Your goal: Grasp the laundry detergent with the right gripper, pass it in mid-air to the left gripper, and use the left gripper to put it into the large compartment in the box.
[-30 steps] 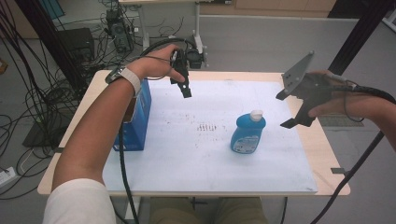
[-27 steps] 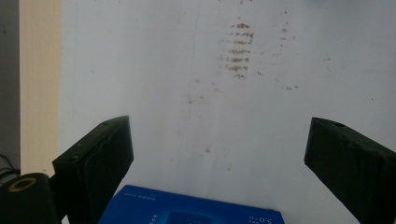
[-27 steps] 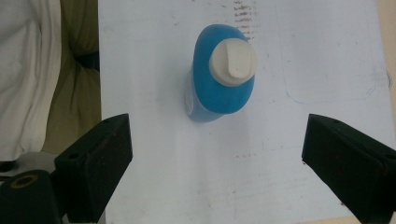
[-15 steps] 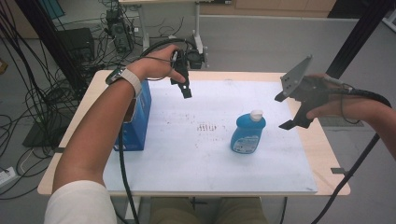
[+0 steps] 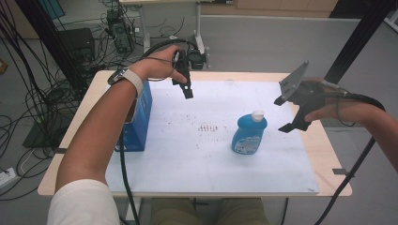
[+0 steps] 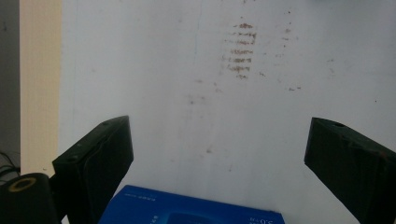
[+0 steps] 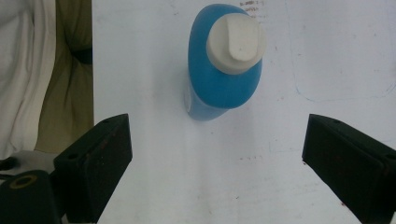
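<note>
1. High view: the right gripper hung over the tabletop's right side, just beside the blue bottle, jaws spread and holding nothing. The bottle stood upright on the white mat, right of middle. The left gripper hovered near the far edge, above the mat, well apart from the bottle; the blue box stood at the mat's left edge.

2. Same view, room to move: open mat lay all around the bottle, and the right edge sat close behind that right gripper, so a sideways pull looked risky.

3. Left gripper view: jaws wide apart, nothing between them, bare stained mat below and a corner of the blue box at the bottom.

4. Right gripper view: jaws spread wide, the bottle and its white cap ahead of them, not yet between. A good grasp probably meant coming down square and clamping the body below the cap, since the curved sides could slip.
</note>
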Demonstrator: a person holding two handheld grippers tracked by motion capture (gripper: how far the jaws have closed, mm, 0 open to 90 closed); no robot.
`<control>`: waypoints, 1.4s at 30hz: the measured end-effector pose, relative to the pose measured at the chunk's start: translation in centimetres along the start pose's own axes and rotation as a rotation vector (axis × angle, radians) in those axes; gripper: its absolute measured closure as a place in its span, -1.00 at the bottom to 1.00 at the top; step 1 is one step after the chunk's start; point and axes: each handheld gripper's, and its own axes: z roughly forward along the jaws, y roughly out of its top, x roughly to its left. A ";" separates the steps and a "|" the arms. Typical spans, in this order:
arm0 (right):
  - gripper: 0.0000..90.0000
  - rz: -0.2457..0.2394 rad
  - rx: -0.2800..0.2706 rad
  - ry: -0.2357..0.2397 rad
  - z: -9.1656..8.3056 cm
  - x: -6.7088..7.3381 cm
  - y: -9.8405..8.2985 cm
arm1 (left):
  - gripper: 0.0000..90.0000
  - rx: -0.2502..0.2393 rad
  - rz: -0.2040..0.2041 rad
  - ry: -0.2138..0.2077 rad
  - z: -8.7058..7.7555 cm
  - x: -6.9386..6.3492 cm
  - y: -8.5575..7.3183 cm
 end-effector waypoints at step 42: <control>-0.84 0.042 -0.031 0.036 3.5 -1.1 -2.2 | -0.81 -0.002 -0.010 -0.010 0.9 0.1 -0.3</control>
